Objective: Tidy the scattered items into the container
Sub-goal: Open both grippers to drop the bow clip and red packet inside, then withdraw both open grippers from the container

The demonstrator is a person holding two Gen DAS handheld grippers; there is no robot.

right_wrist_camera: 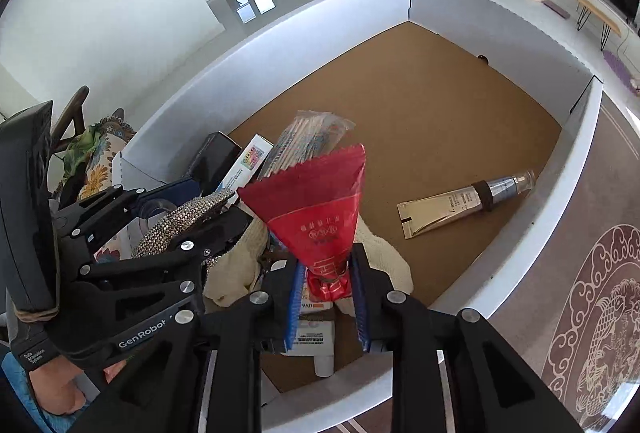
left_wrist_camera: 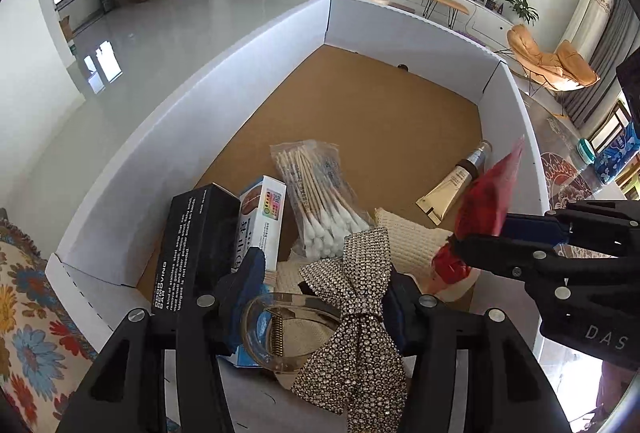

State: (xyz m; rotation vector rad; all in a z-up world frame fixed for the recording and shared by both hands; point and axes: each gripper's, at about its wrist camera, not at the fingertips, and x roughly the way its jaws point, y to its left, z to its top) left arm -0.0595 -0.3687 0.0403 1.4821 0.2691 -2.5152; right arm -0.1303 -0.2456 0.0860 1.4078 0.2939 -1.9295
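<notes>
The container (left_wrist_camera: 200, 105) is a large white-walled box with a brown floor (right_wrist_camera: 440, 105). My left gripper (left_wrist_camera: 324, 277) hovers over its near end with its jaws apart. A rhinestone bow hair clip (left_wrist_camera: 356, 313) with a clear ring sits loosely between its blue pads (left_wrist_camera: 246, 277). Over the same end, my right gripper (right_wrist_camera: 328, 265) has its jaws slightly apart around the bottom of a red packet (right_wrist_camera: 320, 209), which stands upright between them. The left wrist view shows the right gripper (left_wrist_camera: 480, 233) at the right with the red packet (left_wrist_camera: 488, 193).
In the box lie a black carton (left_wrist_camera: 200, 245), a white-blue carton (left_wrist_camera: 262, 217), a bag of cotton swabs (left_wrist_camera: 320, 201), a cream knit cloth (left_wrist_camera: 416, 237) and a gold tube (right_wrist_camera: 468, 201). A white tube (right_wrist_camera: 316, 337) lies under the right gripper. A patterned rug (right_wrist_camera: 600, 293) borders the box.
</notes>
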